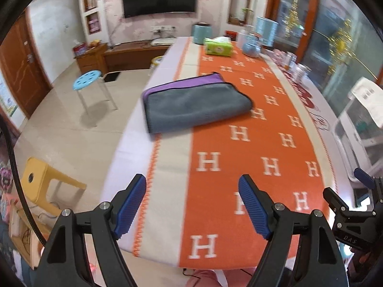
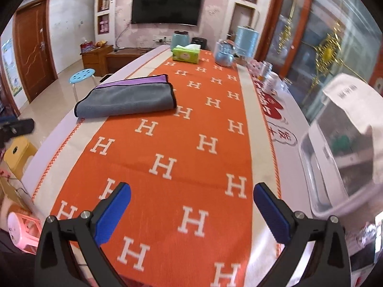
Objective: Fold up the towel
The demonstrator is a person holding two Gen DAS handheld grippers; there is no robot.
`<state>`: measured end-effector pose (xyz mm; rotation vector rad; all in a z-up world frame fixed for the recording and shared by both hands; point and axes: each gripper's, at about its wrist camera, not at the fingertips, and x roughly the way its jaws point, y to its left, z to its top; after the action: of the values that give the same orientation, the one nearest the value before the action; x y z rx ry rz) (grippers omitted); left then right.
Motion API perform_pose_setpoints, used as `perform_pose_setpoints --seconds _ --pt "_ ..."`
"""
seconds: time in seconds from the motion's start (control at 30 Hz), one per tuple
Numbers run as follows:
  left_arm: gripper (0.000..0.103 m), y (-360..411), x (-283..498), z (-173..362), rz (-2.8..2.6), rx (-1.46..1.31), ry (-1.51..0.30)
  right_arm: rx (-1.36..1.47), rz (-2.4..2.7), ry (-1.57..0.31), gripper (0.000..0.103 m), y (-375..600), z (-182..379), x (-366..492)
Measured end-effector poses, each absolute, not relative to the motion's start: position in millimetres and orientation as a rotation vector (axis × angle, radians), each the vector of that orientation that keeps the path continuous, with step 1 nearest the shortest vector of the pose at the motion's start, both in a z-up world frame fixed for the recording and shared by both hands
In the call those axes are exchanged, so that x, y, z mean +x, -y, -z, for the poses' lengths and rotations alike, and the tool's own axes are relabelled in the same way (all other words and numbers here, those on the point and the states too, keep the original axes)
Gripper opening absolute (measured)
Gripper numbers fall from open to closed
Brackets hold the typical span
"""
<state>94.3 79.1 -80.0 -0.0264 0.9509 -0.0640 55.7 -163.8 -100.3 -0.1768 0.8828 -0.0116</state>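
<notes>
Both claws released, left gripper (image 1: 192, 206) and right gripper (image 2: 191, 211) low in frame; the folded towel (image 1: 196, 105) sits mid-frame, and a careless grab could undo its layers.

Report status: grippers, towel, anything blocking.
Left gripper open, empty; right gripper open, empty. Towel lies folded on the orange tablecloth, grey over purple, untouched. Path to it unobstructed; tissue box sits beyond.

A matt, plush cloth towel (image 1: 196, 105) lies on a woven, matt tablecloth (image 1: 251, 148).
</notes>
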Motion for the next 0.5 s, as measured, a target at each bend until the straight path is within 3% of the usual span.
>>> perform_pose_setpoints --seconds 0.5 --pt "0.085 -17 88 32 0.233 0.063 -0.904 0.068 0.087 -0.952 0.103 206 50 21"
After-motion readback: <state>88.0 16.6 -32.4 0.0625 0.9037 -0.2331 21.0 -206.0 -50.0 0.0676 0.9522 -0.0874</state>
